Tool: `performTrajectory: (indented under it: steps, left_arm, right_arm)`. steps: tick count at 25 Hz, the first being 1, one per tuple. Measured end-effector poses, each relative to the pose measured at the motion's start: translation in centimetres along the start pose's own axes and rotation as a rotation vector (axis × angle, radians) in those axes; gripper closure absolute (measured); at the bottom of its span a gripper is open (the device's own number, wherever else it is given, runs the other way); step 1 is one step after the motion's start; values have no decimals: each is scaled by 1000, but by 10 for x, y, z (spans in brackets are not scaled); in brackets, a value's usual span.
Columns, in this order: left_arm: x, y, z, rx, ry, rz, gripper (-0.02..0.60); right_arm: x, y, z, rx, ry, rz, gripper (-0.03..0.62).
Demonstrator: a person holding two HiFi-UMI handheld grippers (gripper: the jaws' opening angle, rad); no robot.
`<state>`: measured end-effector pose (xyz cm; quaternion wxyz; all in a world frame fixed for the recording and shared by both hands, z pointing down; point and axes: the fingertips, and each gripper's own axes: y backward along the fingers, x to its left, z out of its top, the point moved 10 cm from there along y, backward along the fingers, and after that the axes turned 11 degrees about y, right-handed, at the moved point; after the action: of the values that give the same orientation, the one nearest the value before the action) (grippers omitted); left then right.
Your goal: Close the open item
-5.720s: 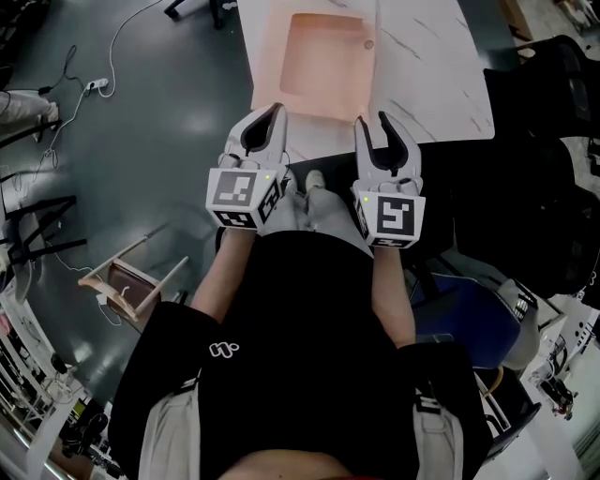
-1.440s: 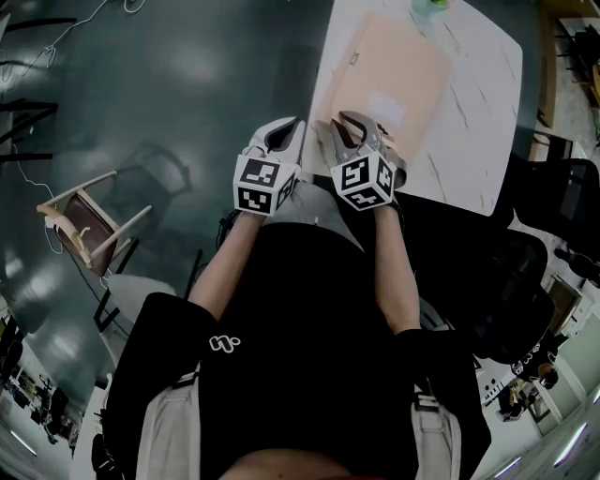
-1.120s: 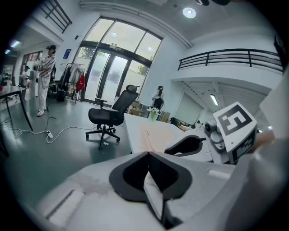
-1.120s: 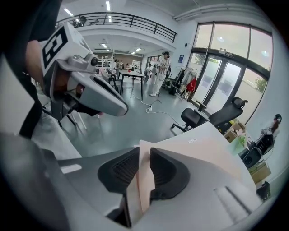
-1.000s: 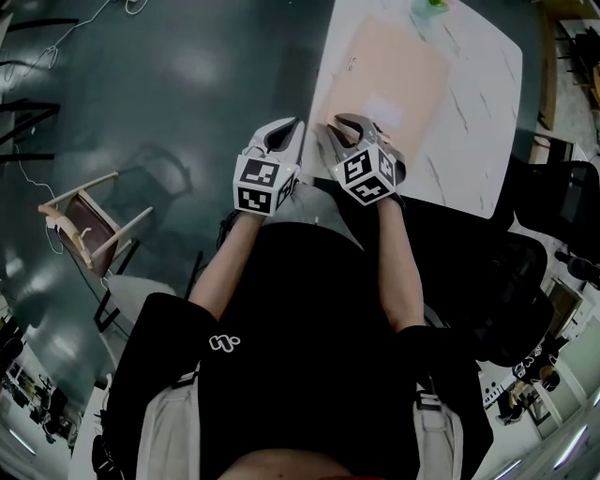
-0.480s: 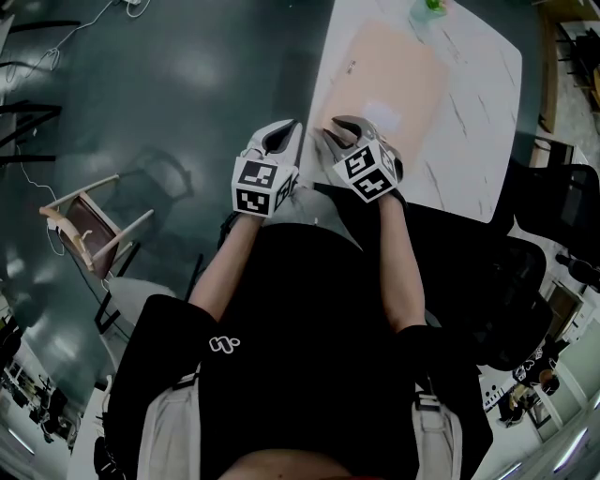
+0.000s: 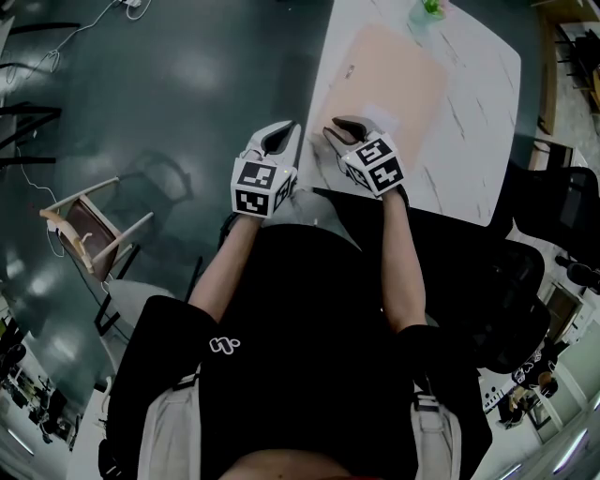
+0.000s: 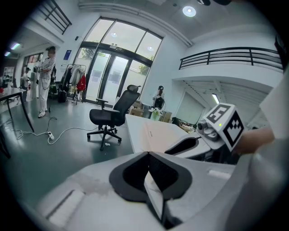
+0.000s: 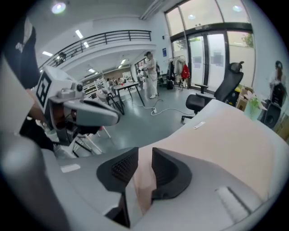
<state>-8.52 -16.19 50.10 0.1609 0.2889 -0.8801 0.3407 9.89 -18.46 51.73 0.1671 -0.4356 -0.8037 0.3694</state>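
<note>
A flat peach case lies with its lid down on the white marble table. A small tag sits on its left edge. My right gripper hovers at the case's near left corner. Its jaws stand open with nothing held, and the peach lid shows behind the gap. My left gripper hangs just left of the table's near edge, off the case. Its tips meet, so it is shut and empty. The case and the right gripper appear ahead of it.
A green object stands at the table's far edge. Black office chairs crowd the right side, and another chair stands on the floor beyond the table. A wooden chair lies on the floor to the left. People stand far off.
The case showed an open recess several seconds ago; it now shows a flat lid. Over the last second my right gripper rolled and drifted slightly right. The left one held still.
</note>
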Motion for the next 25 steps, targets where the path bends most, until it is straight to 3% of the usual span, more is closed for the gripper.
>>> performTrajectory:
  steps: [4,7,13,25]
  left_arm:
    - [1,-2,2,1,0,6,580]
    - [3,-2,2,3,2,10,580]
    - [6,-2,6,3,5,16,580]
    - [14,0,7,-3,18,34,580]
  right_arm:
    - [-31,9,-1,-78,-207,-126,588]
    - [-53,13,-4,-78,-278,-230,599]
    - [-87,6,6,-6,-258,-318,597]
    - [-105,-13,22,96,-194,-299,594]
